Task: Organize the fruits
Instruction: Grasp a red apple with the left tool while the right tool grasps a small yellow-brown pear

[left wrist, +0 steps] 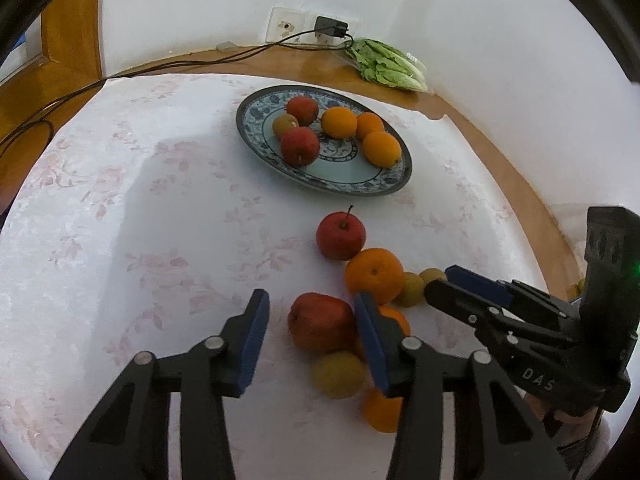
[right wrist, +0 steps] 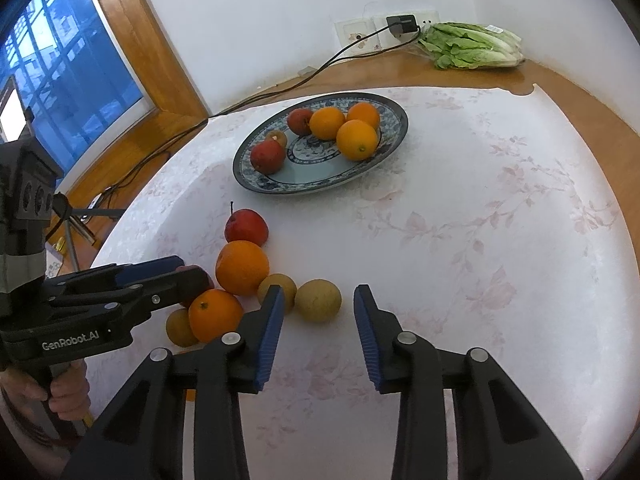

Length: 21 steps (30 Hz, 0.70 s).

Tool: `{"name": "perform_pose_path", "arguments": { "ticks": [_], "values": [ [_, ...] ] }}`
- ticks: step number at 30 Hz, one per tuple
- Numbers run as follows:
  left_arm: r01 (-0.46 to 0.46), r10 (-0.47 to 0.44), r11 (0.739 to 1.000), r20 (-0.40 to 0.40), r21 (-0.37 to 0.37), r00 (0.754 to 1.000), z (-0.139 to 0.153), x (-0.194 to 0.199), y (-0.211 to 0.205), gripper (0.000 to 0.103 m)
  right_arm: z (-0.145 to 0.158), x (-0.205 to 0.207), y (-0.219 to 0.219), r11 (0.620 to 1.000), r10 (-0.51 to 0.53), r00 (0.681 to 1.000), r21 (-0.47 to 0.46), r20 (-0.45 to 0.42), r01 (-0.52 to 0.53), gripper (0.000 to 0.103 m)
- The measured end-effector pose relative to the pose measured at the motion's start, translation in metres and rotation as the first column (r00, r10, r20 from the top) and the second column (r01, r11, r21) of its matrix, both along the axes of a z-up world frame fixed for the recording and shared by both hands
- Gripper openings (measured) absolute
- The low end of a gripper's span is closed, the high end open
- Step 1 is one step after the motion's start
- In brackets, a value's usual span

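My left gripper is open around a red apple. Its right pad sits against the apple and the left pad stands a little off it. My right gripper is open with a yellow-green fruit just beyond its tips, untouched. Loose around them on the cloth lie a stemmed red apple, oranges and more yellow-green fruits. Farther back, the blue-patterned plate holds two red apples, three oranges and one greenish fruit.
A bag of lettuce lies at the back right on the wooden table by the wall. A black cable runs from a charger across the back left. The floral cloth stretches left of the fruit.
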<state>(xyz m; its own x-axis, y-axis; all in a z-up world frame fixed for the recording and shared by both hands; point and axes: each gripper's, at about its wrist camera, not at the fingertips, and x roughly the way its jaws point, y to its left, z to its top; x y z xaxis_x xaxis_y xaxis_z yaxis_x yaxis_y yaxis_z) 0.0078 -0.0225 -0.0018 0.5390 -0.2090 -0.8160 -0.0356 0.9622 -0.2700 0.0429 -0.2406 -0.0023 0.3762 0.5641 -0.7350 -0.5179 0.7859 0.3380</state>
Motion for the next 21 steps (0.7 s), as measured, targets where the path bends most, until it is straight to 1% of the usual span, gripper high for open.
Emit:
{"name": "perform_pose_path", "arguments": {
  "ticks": [1, 3, 5, 6, 12, 16, 19, 21],
  "values": [
    [0.002, -0.002, 1.000, 0.002, -0.007, 1.000, 0.0000, -0.0001, -0.0002, 0.040, 0.0002, -0.0001, -0.0001, 1.000, 0.001, 1.000, 0.005, 0.002, -0.001, 0.031],
    [0.007, -0.007, 1.000, 0.005, -0.019, 1.000, 0.0001, -0.0003, -0.0011, 0.036, 0.0007, -0.0010, 0.0003, 1.000, 0.000, 1.000, 0.003, 0.010, 0.000, 0.028],
    [0.007, -0.007, 1.000, 0.008, -0.011, 1.000, 0.0005, -0.0006, -0.0022, 0.036, 0.0007, -0.0014, 0.0007, 1.000, 0.000, 1.000, 0.000, 0.014, 0.000, 0.028],
    [0.007, -0.007, 1.000, 0.009, -0.010, 1.000, 0.0005, -0.0008, -0.0024, 0.036, 0.0006, -0.0014, 0.0006, 1.000, -0.002, 1.000, 0.000, 0.013, 0.002, 0.025],
    [0.001, -0.001, 1.000, 0.007, 0.001, 1.000, 0.0013, -0.0013, -0.0029, 0.035, 0.0007, -0.0006, -0.0012, 1.000, -0.020, 1.000, 0.001, 0.014, 0.020, 0.024],
    [-0.025, 0.024, 0.999, 0.017, 0.043, 1.000, 0.0022, -0.0006, 0.0000, 0.035, 0.0018, 0.0012, -0.0050, 0.999, -0.035, 0.999, -0.003, 0.022, 0.036, 0.024],
    [-0.025, 0.024, 0.998, 0.019, 0.049, 1.000, 0.0016, 0.0009, 0.0004, 0.035, 0.0011, 0.0017, -0.0047, 0.999, -0.031, 0.999, -0.014, 0.027, 0.031, 0.024],
    [-0.021, 0.020, 0.998, 0.018, 0.067, 1.000, 0.0009, 0.0014, -0.0016, 0.036, 0.0014, 0.0015, -0.0041, 0.999, -0.029, 0.999, -0.019, 0.033, 0.030, 0.024]
  ]
}}
